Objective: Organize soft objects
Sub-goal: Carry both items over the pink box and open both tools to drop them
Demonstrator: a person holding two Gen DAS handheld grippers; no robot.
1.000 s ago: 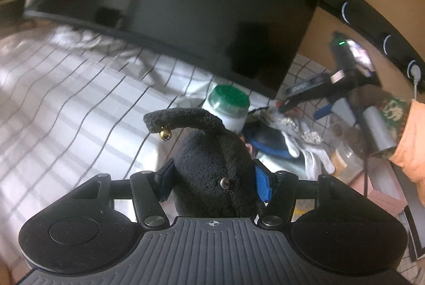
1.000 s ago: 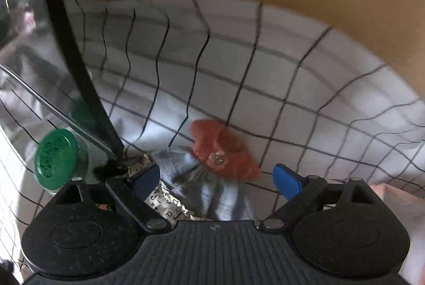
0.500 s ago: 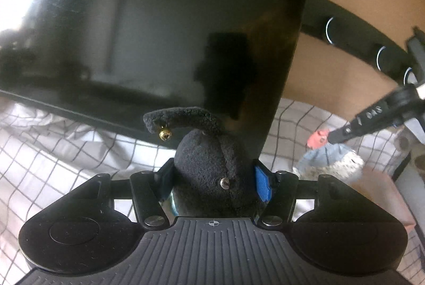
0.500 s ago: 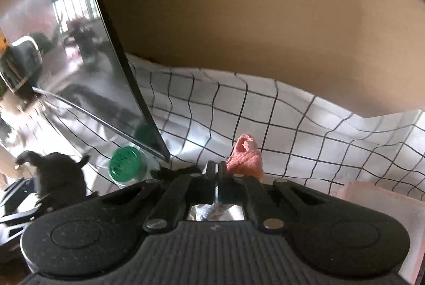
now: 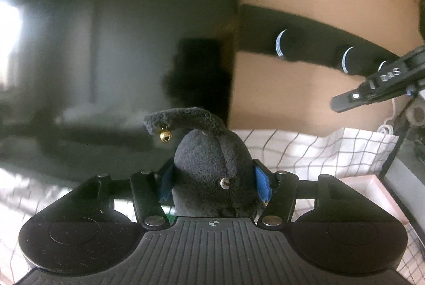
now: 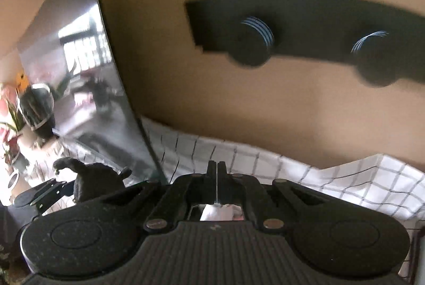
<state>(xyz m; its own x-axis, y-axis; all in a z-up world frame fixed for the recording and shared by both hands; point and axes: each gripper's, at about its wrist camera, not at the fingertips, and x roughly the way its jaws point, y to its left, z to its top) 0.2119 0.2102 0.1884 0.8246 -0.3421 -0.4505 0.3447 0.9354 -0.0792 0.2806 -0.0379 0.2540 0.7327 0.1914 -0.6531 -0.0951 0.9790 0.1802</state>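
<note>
Two soft things are in play, one per gripper. Black plush (image 5: 212,168) sits upright between the left gripper (image 5: 213,180) pads — blue pads pressed into both flanks, jaws about half-closed on its body, so a firm hold. Its long axis runs up and fwd out of the jaws, with the curled tail and gold bell (image 5: 165,136) tipping over to the left. Plush is held up off the checked cloth (image 5: 305,152), in front of the dark monitor (image 5: 119,45).

Right gripper (image 6: 217,178) has its fingers pinched fully together; only a scrap of pale fabric (image 6: 216,213) shows low behind them, w/ most of it hidden, so it looks pinched on that item but I can't tell what the item is. From the right wrist view the plush (image 6: 93,184) lies well off to the left, already in the left gripper (image 6: 50,190).

Pink box (image 5: 372,194) edge shows low right of the left jaws, just beside the cloth — prob. the drop spot, and the right hand is nearer to it.
</note>
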